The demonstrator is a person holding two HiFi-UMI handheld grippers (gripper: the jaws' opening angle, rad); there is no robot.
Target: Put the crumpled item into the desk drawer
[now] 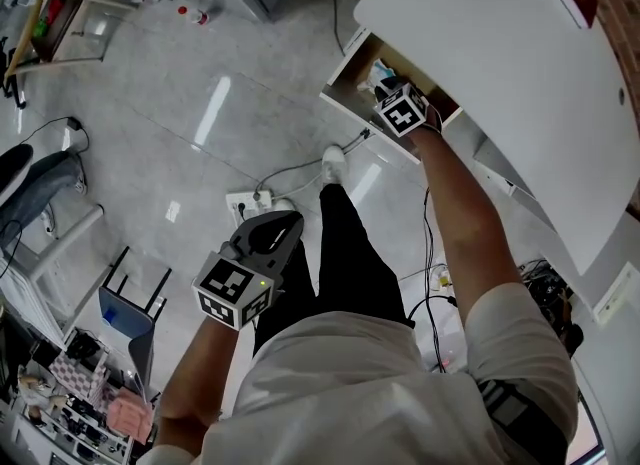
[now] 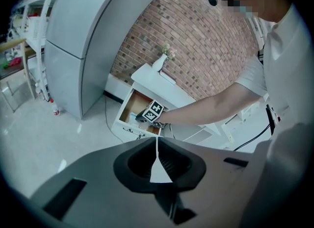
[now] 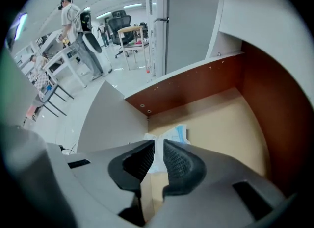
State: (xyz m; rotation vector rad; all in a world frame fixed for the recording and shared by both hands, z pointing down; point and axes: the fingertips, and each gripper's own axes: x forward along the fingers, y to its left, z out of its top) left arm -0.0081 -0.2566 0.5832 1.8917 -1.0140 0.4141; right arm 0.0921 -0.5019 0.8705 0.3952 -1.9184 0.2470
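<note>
The desk drawer (image 1: 370, 131) is pulled open under the white desk top (image 1: 500, 63). My right gripper (image 1: 388, 83) reaches into it, and a pale scrap of the crumpled item (image 1: 379, 77) shows at its tip. In the right gripper view the jaws (image 3: 159, 146) stand almost together, pinching the crumpled white and blue item (image 3: 174, 135) just above the drawer's tan floor (image 3: 225, 124). My left gripper (image 1: 288, 221) hangs low beside the person's leg, shut and holding nothing. The left gripper view shows the open drawer (image 2: 128, 108) from afar with the right gripper (image 2: 147, 115) inside it.
A power strip (image 1: 250, 200) and cables lie on the floor near the person's shoe (image 1: 334, 161). A blue stool (image 1: 128, 305) stands at lower left. A grey cabinet (image 2: 83, 40) stands left of the desk, and a small vase (image 2: 159, 63) is on top.
</note>
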